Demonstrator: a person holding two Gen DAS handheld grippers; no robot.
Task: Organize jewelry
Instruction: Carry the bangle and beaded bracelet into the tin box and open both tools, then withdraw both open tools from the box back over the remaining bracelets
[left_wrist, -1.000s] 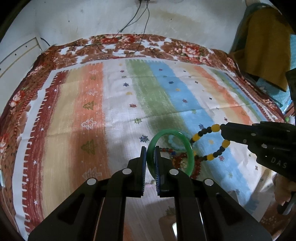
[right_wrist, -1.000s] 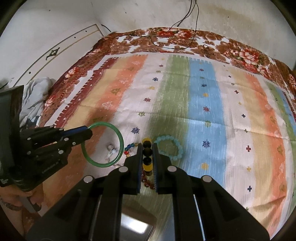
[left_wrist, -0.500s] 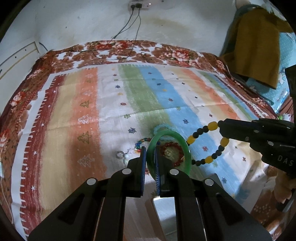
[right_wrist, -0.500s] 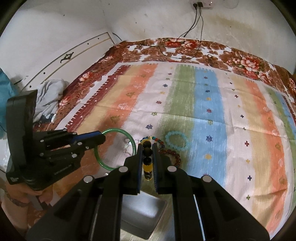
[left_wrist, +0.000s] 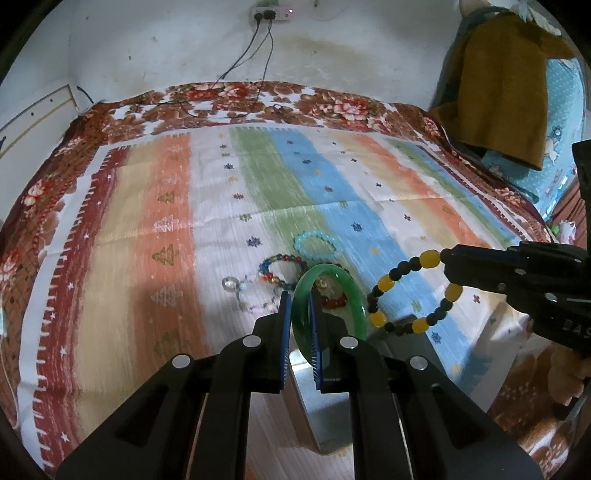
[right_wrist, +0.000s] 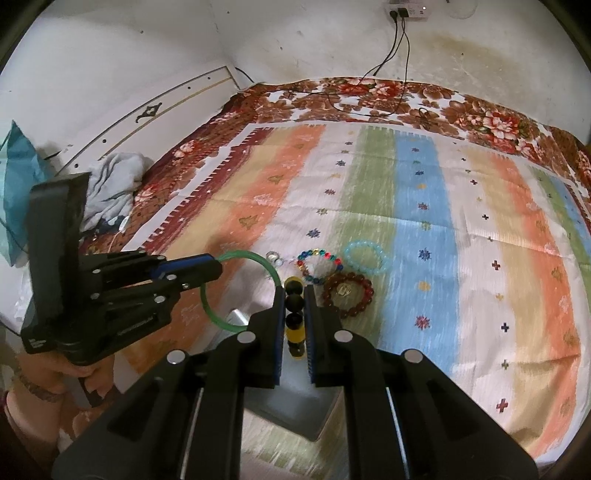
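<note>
My left gripper (left_wrist: 298, 295) is shut on the rim of a green bangle (left_wrist: 356, 299), which it holds upright in the air. My right gripper (right_wrist: 294, 288) is shut on a bracelet of yellow and black beads (right_wrist: 294, 301). From the left wrist that bracelet (left_wrist: 384, 286) hangs as a loop from the right gripper (left_wrist: 445, 258). From the right wrist the bangle (right_wrist: 266, 264) sticks out of the left gripper (right_wrist: 218, 267). Both hang over an open grey box (right_wrist: 295, 406) at the bed's near edge. On the striped blanket lie a multicoloured bracelet (right_wrist: 317, 253), a light-blue one (right_wrist: 351, 247), a dark-red one (right_wrist: 369, 291) and a clear bead string (right_wrist: 273, 256).
The striped blanket (right_wrist: 480, 258) covers a floral bedspread against a white wall. Cables run from a wall socket (left_wrist: 269, 14) onto the bed's far edge. A brown cloth (left_wrist: 502, 85) hangs at the right. Crumpled grey clothing (right_wrist: 110, 184) lies left of the bed. A hand (right_wrist: 55, 373) holds the left gripper.
Both grippers have drawn back toward the bed's near edge, each still holding its piece. The grey box has come into view below them, and the bracelets on the blanket now lie further ahead.
</note>
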